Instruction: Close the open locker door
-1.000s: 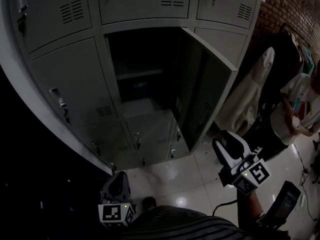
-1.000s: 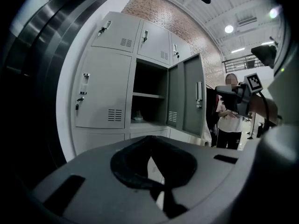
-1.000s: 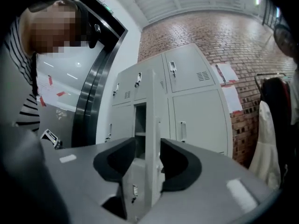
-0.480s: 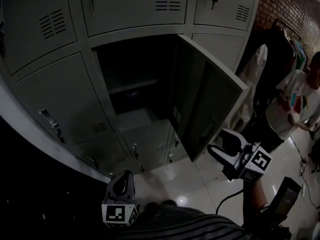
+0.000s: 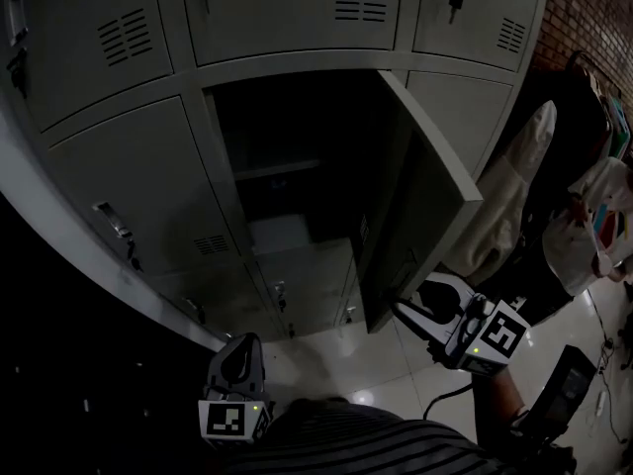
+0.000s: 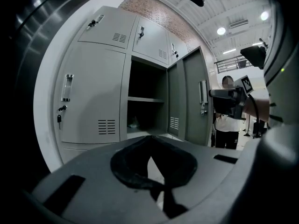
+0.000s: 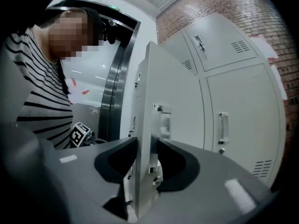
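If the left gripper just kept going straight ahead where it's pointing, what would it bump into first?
Most likely the open locker compartment: the left gripper aims at its lower opening, with nothing in between. Depth is unclear, so it may hit the bottom ledge first.

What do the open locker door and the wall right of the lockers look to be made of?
The locker door: likely thin sheet steel with matte pale grey paint; its edge is folded and vent slots are punched through. The wall: bare red brick, mortar lines showing.
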Tool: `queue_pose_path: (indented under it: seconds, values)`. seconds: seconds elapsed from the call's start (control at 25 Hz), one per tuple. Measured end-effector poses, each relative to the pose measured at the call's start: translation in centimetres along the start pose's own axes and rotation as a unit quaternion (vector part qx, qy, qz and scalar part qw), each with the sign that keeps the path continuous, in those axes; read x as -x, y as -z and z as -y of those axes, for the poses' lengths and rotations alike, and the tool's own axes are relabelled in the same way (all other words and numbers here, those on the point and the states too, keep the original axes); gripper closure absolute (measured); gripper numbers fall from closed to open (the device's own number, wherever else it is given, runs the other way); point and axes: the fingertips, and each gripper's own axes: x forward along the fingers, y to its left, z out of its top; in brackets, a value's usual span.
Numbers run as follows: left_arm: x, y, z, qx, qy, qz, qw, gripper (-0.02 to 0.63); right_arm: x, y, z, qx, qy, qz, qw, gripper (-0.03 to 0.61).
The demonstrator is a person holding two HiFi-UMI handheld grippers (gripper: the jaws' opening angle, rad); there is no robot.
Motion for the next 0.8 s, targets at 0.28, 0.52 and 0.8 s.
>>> queue_pose_path:
  seconds: [0.28, 0.52, 0.8]
  values:
    - [3.2, 0.2, -3.8, 0.009, -0.07, 0.005, 0.9975, 0.609, -8.1, -0.1, -3.0, 0.016, 0.021, -0.02, 0.999, 0.434]
    - [6.2, 0.7, -8.2, 0.024, -0.133, 0.007, 0.9908, 0.609, -15.9, -0.2, -2.9, 0.012, 0.056, -0.035, 0.998, 0.44]
    - [8.1, 1.1, -12.3, 0.033, -0.175, 0.007, 0.984, 0.609, -23.7, -0.2, -0.5, 0.021, 0.086, -0.035, 0.995, 0.46]
